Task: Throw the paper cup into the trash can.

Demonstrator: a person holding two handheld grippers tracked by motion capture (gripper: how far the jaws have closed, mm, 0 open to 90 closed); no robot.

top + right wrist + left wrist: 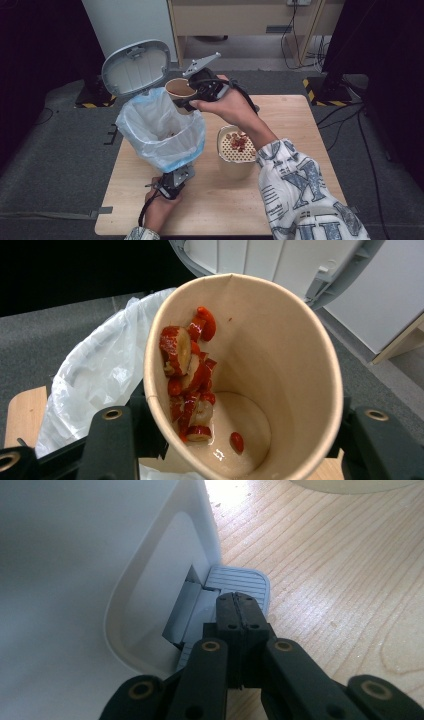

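A paper cup [260, 385] of red fruit slices [187, 375] is clamped, tilted, by the right gripper [202, 92] over the lined bin [160, 132]; the pedal [240, 582] is pressed by the closed left gripper [239, 615].

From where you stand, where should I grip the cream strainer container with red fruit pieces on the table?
Grip the cream container by its bare side wall below the perforated insert, coming level from the near-right. It stands upright, and the lined bin crowds its left.
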